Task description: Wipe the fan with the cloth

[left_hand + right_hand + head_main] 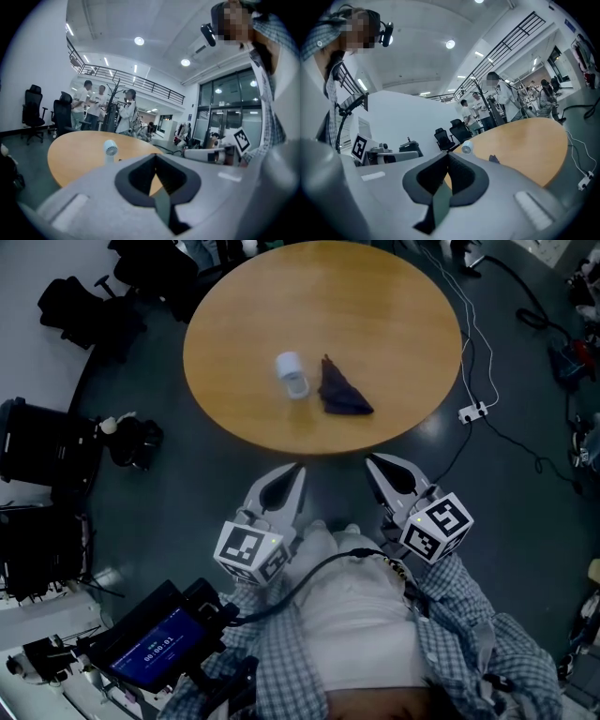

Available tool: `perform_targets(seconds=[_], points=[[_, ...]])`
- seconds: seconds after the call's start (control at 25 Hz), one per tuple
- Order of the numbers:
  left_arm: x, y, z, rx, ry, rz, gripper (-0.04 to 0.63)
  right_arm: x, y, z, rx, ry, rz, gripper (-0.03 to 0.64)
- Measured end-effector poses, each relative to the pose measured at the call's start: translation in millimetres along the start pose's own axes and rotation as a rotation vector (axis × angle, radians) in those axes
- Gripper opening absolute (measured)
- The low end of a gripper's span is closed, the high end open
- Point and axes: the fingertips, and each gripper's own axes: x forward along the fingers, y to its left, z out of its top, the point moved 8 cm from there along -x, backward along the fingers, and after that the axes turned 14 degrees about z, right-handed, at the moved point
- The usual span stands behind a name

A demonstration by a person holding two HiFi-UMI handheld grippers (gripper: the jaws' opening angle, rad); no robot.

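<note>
A small white fan stands near the middle of the round wooden table, and a crumpled dark blue cloth lies just to its right. Both grippers hang in front of the person's body, short of the table's near edge. My left gripper is shut and holds nothing; my right gripper is shut and empty too. In the left gripper view the fan shows beyond the closed jaws. The right gripper view shows the fan and the cloth on the table.
Black office chairs and bags stand left of the table. A white power strip with cables lies on the floor at the right. A black device with a lit screen sits at lower left. Several people stand beyond the table.
</note>
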Motion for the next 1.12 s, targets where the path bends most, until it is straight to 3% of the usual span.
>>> perform_targets(seconds=[0.16, 0.36, 0.72, 1.12], points=[[4, 6, 0, 0.003, 0.01, 0.022, -0.002, -3, 2, 0, -0.075, -0.013, -0.017, 0.002], [27, 45, 12, -0.002, 0.004, 0.0, -0.002, 31, -8, 5, -0.08, 0.009, -0.053, 0.002], [58, 45, 21, 0.039, -0.036, -0.051, -0.002, 33, -28, 24, -0.111, 0.0, -0.056, 0.002], [112, 132, 18, 0.127, 0.048, -0.126, -0.003, 121, -70, 41, -0.127, 0.03, -0.124, 0.003]])
